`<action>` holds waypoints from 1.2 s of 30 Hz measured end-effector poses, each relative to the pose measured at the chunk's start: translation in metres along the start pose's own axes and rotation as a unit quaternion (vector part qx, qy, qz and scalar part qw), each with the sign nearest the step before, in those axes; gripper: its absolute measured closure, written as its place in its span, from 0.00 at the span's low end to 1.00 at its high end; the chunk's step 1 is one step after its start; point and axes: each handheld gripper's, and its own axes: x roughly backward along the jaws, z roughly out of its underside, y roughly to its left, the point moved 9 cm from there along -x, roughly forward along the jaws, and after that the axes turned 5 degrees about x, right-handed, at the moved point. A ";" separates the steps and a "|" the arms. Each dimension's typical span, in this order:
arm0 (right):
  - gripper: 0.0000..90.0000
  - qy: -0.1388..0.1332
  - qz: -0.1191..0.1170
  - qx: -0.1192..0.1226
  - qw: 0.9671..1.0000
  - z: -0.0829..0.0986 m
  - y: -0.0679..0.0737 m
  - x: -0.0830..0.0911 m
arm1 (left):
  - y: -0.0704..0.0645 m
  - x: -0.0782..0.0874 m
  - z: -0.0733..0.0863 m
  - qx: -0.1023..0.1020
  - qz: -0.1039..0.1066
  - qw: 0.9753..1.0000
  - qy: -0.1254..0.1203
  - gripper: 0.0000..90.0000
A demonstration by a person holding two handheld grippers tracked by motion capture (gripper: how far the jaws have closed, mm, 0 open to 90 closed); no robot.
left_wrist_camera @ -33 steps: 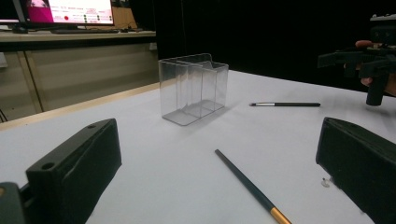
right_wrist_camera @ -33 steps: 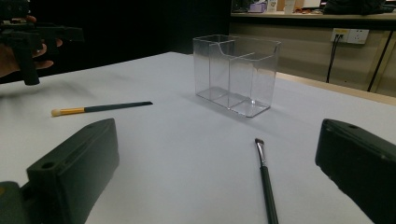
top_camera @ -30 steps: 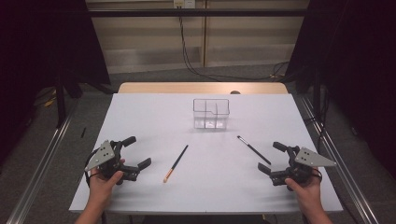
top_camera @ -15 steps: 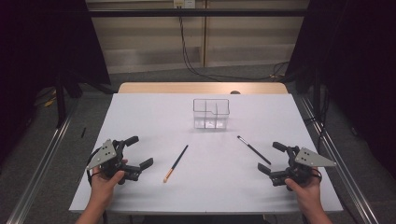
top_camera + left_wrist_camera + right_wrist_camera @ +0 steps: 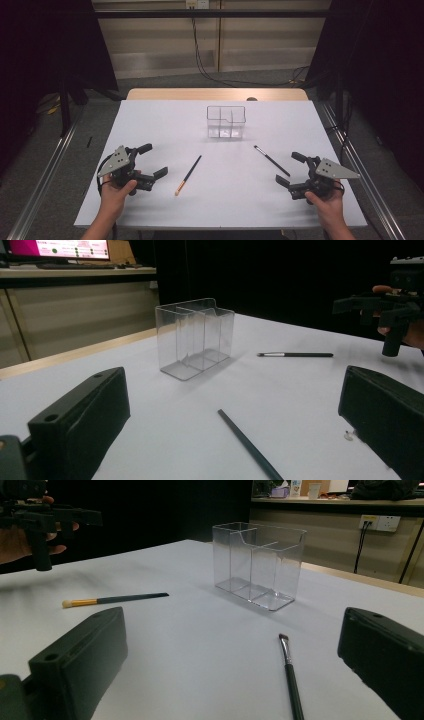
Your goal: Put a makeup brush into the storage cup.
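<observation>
On the near left of the white desk (image 5: 150,125) the left gripper (image 5: 150,161) rested with fingers apart, the orange-tipped brush (image 5: 188,174) just right of it; at the near right the right gripper (image 5: 291,169) likewise gaped beside the thin dark brush (image 5: 271,160); the clear organizer (image 5: 226,120) stood farther off, centrally.

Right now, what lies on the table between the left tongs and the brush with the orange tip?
Nothing: in the high view, only bare white table separates the open left tongs from the orange-tipped brush.
</observation>
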 end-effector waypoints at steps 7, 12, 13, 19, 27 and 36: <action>0.00 0.001 0.000 0.000 1.000 0.000 0.000 0.001 | -0.001 -0.009 -0.003 0.002 -0.002 1.000 0.026 0.00; 0.00 0.002 -0.003 0.002 1.000 0.000 0.001 0.001 | 0.000 -0.020 -0.003 0.014 -0.008 0.998 0.056 0.00; 0.00 0.002 -0.003 0.002 1.000 0.000 0.001 0.001 | 0.000 -0.022 -0.003 0.016 -0.009 0.998 0.060 0.00; 0.00 0.002 -0.004 0.001 1.000 0.000 0.001 0.001 | 0.002 -0.031 0.002 0.020 -0.015 0.995 0.097 0.00; 0.00 0.004 -0.003 0.005 1.000 0.000 0.001 0.001 | 0.002 -0.040 0.006 0.034 -0.016 0.991 0.131 0.00; 0.00 0.006 -0.005 0.005 1.000 0.000 0.002 0.001 | -0.002 -0.053 0.012 0.031 -0.020 0.982 0.183 0.00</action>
